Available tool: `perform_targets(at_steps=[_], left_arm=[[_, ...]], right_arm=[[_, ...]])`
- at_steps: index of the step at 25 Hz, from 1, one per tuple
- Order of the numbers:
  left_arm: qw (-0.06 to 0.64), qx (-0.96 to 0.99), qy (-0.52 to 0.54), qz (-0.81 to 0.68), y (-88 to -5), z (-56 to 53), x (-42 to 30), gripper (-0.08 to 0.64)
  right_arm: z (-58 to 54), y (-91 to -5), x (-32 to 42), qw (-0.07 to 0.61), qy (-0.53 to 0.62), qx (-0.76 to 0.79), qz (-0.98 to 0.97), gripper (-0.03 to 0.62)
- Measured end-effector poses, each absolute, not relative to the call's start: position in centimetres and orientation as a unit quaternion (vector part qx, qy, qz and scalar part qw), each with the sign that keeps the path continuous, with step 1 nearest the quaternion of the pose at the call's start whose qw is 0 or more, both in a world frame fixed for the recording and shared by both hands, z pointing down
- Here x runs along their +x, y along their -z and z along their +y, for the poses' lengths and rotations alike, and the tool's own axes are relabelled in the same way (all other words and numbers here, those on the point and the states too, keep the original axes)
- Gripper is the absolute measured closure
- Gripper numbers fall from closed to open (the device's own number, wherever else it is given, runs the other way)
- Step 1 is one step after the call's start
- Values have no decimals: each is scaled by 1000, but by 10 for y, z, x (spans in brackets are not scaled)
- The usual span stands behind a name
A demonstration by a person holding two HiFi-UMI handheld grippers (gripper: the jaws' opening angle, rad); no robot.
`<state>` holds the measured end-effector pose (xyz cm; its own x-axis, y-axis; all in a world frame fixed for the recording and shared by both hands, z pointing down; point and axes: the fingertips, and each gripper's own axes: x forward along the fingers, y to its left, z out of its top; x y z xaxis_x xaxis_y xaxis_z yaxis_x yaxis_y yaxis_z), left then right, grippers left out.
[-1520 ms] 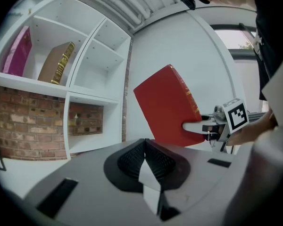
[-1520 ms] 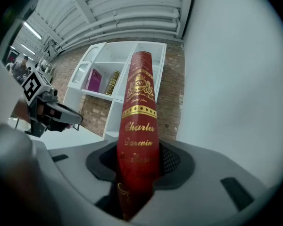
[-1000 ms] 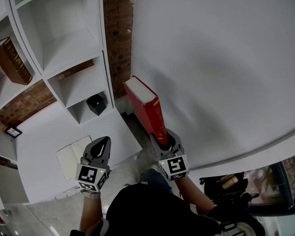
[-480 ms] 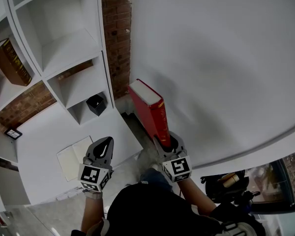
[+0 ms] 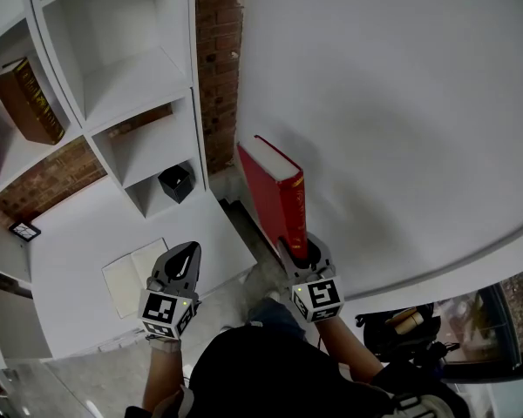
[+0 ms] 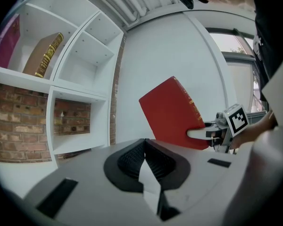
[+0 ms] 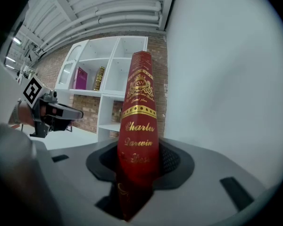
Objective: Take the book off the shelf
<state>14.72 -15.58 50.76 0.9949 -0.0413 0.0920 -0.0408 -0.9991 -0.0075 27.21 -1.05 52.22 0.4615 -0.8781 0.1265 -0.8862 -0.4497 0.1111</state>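
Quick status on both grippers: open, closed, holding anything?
Left gripper: closed, empty.
Right gripper: closed on the red book.

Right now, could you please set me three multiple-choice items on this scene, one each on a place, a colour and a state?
1. Where is the brown book? A on the floor; B leaning in a shelf compartment; C held by a gripper.
2. What colour is the book held by the right gripper? A blue; B green; C red.
3. How do the left gripper jaws stand? A shut, empty; B clamped on the book; C wide apart.

Answers:
1 B: in the head view it leans against the compartment's wall.
2 C: the right gripper view shows a red spine clamped between the jaws.
3 A: the left gripper view shows the pads meeting with nothing between them.
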Motion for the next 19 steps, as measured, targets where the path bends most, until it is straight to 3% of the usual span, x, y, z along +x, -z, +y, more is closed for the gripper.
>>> perform_targets(at_steps=[19], left_arm=[[2, -998, 32, 48, -506, -169, 120, 551]], right_arm=[[-23, -510, 257, 81, -16, 845, -528, 426]])
